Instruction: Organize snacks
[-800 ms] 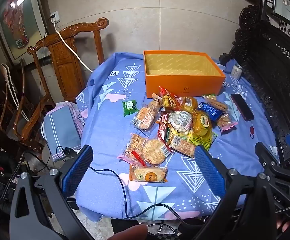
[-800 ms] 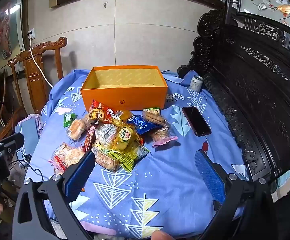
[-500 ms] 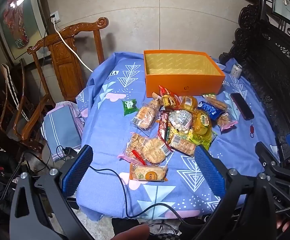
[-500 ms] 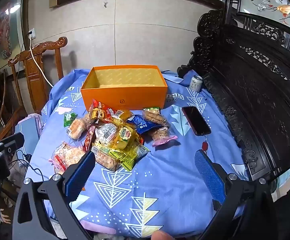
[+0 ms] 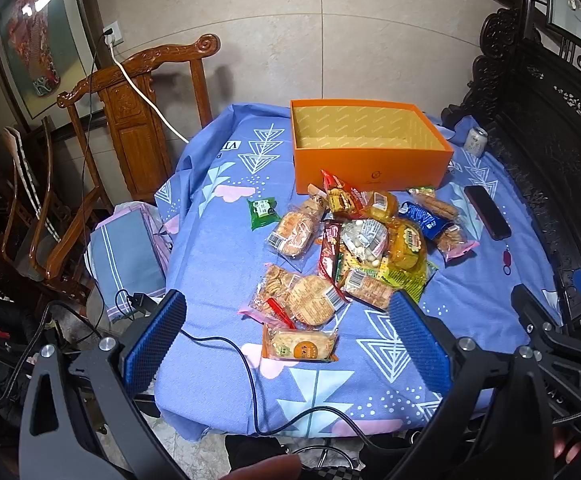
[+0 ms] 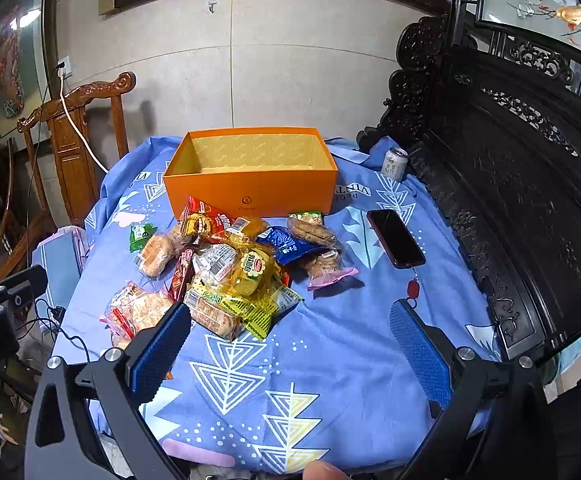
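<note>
Both claws hung spread wide and empty above the near edge of the surface, which was draped in a blue patterned cloth. The orange box served as the landmark: it sat open and apparently empty at the far side, its long axis running left to right across both views. The snacks lay in a loose heap just in front of the box's front wall, the nearest packets trailing away from the box toward the person.

The left claw had the outermost packet, a flat orange-labelled cracker packet, directly between and ahead of its fingers, with its long axis lying parallel to the box's front wall. That put the packet's length across the gap between the fingers, so I judged a wrist turn or a grab across its narrow width would be needed. Just behind it, toward the box, two round rice-cracker packs overlapped each other.

The right claw pointed at bare cloth on the right of the heap; the closest piece to it was the yellow-green wrapped pack, ahead and to its left, lying slantwise to the box front. A phone and a drink can sat right of the box, clear of the heap. The left hand seemed the nearer one for a first pick.
</note>
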### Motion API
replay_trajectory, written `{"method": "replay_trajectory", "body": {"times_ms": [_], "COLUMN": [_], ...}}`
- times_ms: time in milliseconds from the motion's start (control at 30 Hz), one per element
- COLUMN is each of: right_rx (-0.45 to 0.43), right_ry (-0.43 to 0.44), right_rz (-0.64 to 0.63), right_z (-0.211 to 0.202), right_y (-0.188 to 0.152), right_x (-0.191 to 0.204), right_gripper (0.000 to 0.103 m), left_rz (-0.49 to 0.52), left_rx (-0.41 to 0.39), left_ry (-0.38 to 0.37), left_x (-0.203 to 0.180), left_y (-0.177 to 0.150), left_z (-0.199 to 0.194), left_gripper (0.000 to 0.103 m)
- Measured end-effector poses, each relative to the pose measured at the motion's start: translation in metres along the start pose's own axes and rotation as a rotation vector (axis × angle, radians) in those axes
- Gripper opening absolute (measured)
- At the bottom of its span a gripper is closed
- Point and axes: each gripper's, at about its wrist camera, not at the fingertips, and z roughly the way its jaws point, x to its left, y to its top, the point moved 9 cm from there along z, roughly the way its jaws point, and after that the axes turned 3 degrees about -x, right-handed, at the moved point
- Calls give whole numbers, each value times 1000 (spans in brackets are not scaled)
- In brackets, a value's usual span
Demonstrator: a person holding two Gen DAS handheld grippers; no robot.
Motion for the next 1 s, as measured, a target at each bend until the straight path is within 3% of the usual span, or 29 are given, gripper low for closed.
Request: {"method": "replay_trajectory", "body": {"times_ms": [1000], "right_rx": [38], "right_ry": [23], "right_rz": [34], "right_z": [16], "right_y": [-3], "right_x": [-1], "right_gripper": [100], "left_rz": [8], "left_rx": [23], "left_ry": [19], "left_x": [-1], "left_y": [-4], "left_z": [9], "left_gripper": [99]}}
